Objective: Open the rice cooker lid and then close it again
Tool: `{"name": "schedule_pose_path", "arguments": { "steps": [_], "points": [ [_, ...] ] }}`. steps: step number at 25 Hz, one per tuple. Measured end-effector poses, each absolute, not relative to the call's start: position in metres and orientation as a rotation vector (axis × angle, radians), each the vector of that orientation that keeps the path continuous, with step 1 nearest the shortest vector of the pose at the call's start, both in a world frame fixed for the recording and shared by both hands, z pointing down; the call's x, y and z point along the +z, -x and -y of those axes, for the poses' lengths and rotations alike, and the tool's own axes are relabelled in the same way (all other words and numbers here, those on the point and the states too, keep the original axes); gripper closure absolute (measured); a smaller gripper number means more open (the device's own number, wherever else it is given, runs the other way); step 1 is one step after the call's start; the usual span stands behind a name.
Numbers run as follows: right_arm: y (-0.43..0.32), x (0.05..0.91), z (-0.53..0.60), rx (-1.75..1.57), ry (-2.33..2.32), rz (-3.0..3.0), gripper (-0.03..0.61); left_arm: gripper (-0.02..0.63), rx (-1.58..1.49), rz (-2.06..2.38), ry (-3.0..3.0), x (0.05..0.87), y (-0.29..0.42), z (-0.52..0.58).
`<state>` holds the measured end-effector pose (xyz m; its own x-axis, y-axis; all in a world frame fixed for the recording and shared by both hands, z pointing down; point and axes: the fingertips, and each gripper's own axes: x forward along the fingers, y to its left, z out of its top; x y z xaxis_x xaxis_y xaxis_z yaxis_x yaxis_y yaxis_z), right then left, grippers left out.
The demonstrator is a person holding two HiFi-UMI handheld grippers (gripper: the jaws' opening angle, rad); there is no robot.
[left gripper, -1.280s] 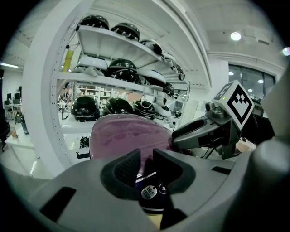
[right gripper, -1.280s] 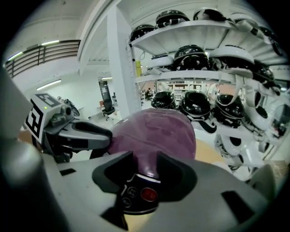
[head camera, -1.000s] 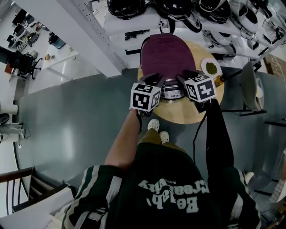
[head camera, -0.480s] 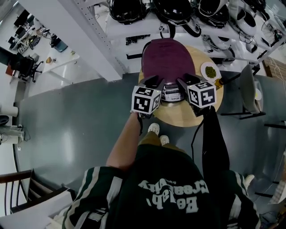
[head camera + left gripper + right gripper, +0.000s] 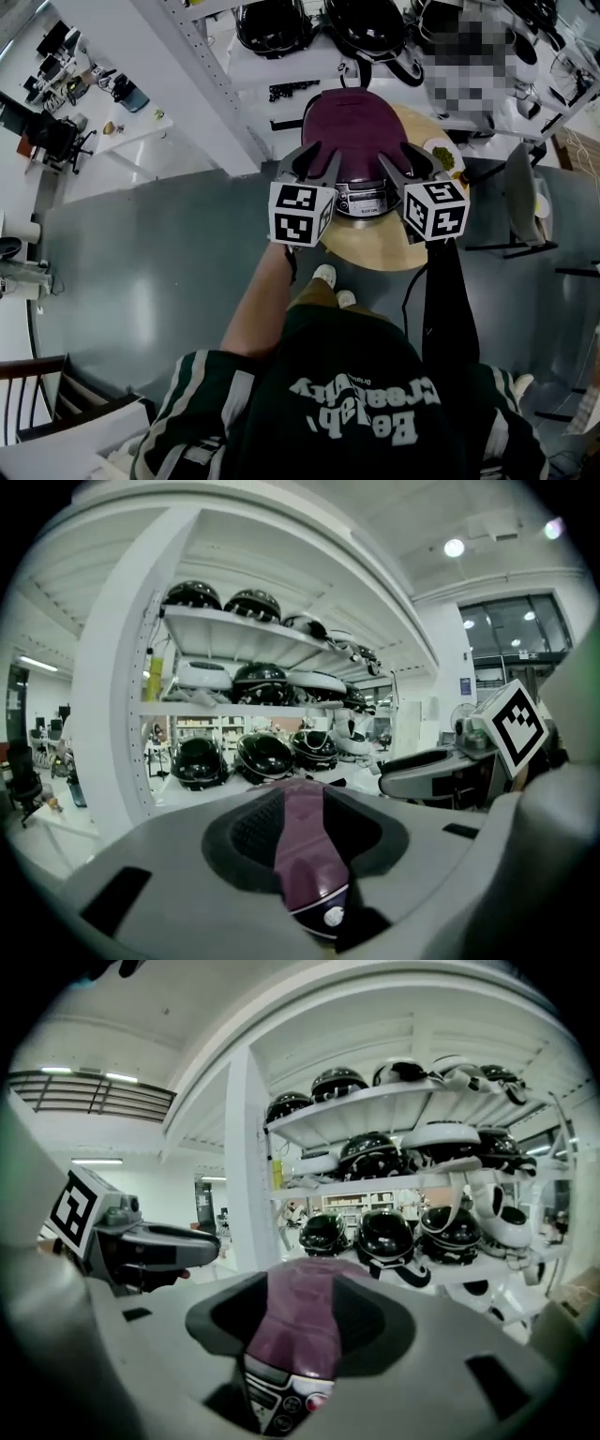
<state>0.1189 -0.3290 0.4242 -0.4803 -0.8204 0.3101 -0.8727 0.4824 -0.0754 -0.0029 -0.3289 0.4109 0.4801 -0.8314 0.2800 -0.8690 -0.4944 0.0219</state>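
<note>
Lid (image 5: 351, 120) is sitting shut on the rice cooker (image 5: 364, 193), twelve o'clock on the surface (image 5: 375, 247). I'm hovering left hand-held gripper (image 5: 314, 156) and right hand-held gripper (image 5: 410, 157), jaws just spreading wider, pinching nothing. Opening seems next, probably needing the front latch pressed.

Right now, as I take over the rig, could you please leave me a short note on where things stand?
Grippers: the left tongs are open and empty, and their jaws have just been opening. They are in the air at the front left of the rice cooker. The right tongs are also open and empty, jaws just opening too, at the cooker's front right.
Things: the rice cooker stands on the round table, and its purple lid is down.
Done: I cannot tell whether the lid has already been opened and shut.
Left: if it has not, open the lid, then close it.
</note>
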Motion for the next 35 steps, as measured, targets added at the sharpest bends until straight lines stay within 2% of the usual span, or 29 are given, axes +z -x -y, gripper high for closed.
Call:
{"name": "schedule_pose_path", "arguments": {
  "steps": [8,14,17,19,20,35],
  "points": [
    [-0.122,0.383,0.320,0.141,-1.569,2.562,0.333,0.463,0.251,1.695,-2.669,0.355,0.019,0.324],
    [-0.123,0.374,0.314,0.067,-1.571,2.584,0.336,0.466,0.216,1.667,-2.741,0.345,0.012,0.312],
    [-0.125,0.374,0.314,0.052,-1.586,2.571,0.386,0.488,0.193,1.672,-2.753,0.341,0.010,0.311],
    [-0.128,0.373,0.314,0.036,-1.611,2.553,0.490,0.556,0.190,1.702,-2.747,0.339,0.012,0.311],
    [-0.130,0.372,0.314,0.028,-1.620,2.549,0.573,0.614,0.196,1.718,-2.742,0.339,0.014,0.312],
    [-0.131,0.369,0.309,-0.054,-1.627,2.521,0.575,0.614,0.178,1.769,-2.733,0.336,0.021,0.308]
  ]
}}
